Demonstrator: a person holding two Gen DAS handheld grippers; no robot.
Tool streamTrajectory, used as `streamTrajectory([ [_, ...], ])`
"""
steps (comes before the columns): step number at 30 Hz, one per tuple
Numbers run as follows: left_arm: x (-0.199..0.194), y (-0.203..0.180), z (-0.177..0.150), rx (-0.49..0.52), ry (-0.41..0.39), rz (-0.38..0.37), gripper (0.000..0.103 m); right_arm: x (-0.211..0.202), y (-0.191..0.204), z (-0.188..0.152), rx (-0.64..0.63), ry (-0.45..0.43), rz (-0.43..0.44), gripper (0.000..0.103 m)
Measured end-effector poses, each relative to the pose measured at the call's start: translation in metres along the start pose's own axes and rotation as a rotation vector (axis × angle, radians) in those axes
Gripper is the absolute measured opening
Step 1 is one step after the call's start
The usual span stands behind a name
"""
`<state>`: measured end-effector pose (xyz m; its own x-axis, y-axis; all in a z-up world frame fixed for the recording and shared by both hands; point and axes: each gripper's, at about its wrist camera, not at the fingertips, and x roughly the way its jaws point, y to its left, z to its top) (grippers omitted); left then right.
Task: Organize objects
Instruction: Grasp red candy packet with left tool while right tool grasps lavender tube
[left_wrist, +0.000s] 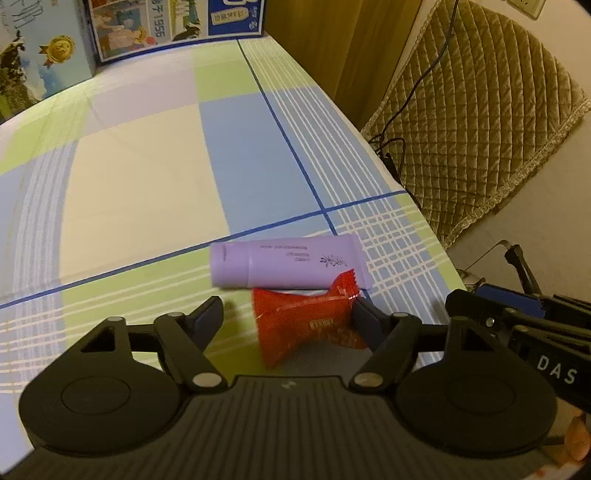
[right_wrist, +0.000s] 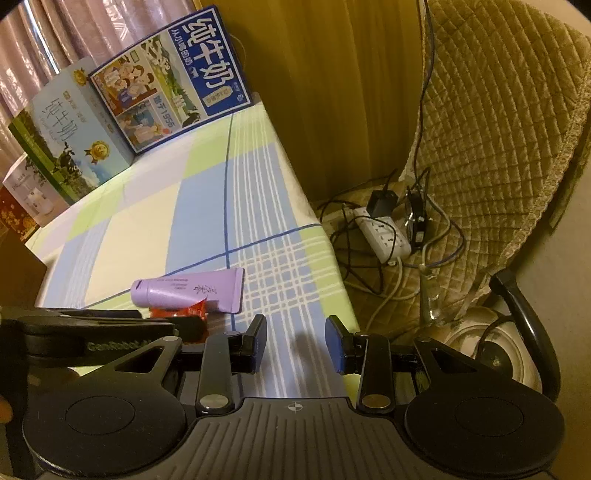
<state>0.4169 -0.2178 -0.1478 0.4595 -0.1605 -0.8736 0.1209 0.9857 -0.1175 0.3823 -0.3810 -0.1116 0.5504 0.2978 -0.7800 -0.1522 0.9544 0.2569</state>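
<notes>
The left gripper (left_wrist: 288, 321) is down low over the checked tablecloth (left_wrist: 147, 177), jaws spread wide w/ a red snack packet (left_wrist: 306, 325) lying between them. The packet sits nearer the right-hand finger, prob touching that pad; the other pad is well apart from it w/ bare cloth between. Nothing pinched yet, so I'd say this is the approach-to-grasp step on the packet.

Just beyond the fingertips lies a purple tube (left_wrist: 288, 264), crosswise to the jaws, cap end toward the left finger's side. The packet's far corner overlaps the tube's near edge, so they're touching.

The right gripper (right_wrist: 295, 343) hovers off to the side near the table's edge, jaws partly open w/ only cloth showing between them, holding nothing. The tube (right_wrist: 188, 290) and packet (right_wrist: 181, 312) are ahead and left of its fingers.

Further off: milk cartons (right_wrist: 162, 81) standing at the back of the table, a quilted chair cover (right_wrist: 498, 129) and a power strip (right_wrist: 384, 232) below.

Next move, as I judge it: shift the left jaws a bit so the packet is centred, then close w/o dragging the tube along. The crinkly wrapper may slide or buckle.
</notes>
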Motion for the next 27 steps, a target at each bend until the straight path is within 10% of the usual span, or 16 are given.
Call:
streamTrajectory([
  [9, 0.0, 0.002, -0.009, 0.06, -0.021, 0.037, 0.04, 0.019, 0.009, 0.013, -0.057, 0.013, 0.071, 0.034],
  [27, -0.056, 0.154, -0.065, -0.283, -0.023, 0.278, 0.039, 0.092, 0.069, 0.048, -0.168, 0.053, 0.257, 0.034],
])
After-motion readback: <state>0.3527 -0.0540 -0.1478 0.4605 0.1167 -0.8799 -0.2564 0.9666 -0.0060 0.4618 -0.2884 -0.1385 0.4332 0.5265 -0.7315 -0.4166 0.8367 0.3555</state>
